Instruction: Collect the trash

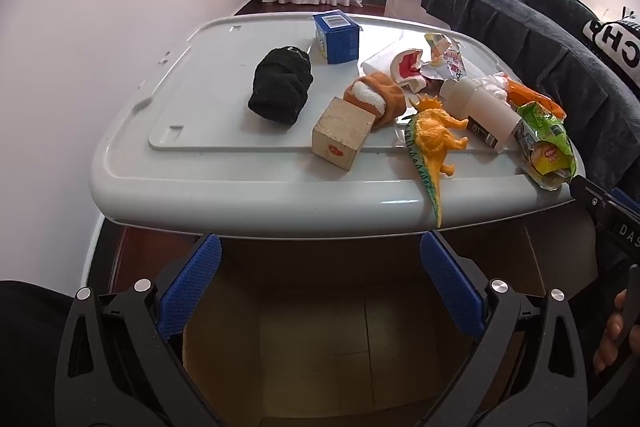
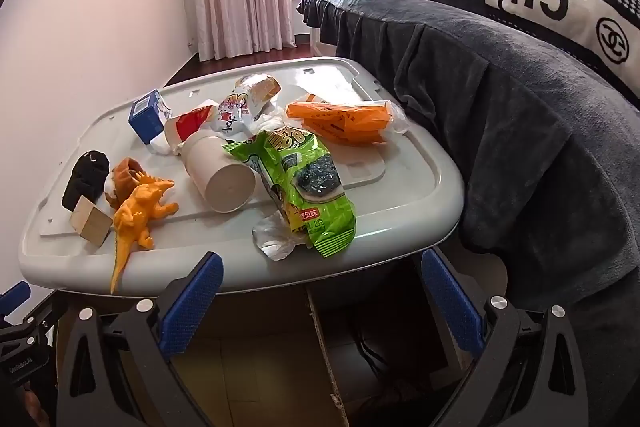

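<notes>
A grey plastic lid serves as a table. Trash lies on its right part: a green snack wrapper, an orange wrapper, a white bottle on its side, a blue carton, a crumpled white-and-red wrapper and a red-and-white cup. My left gripper hangs open below the lid's near edge, over an open cardboard box. My right gripper is open too, just short of the green wrapper, holding nothing.
An orange toy dinosaur, a wooden cube, a rolled black sock and a brown-and-white sock share the lid. A bed with a dark blanket borders the right side. A hand shows at right.
</notes>
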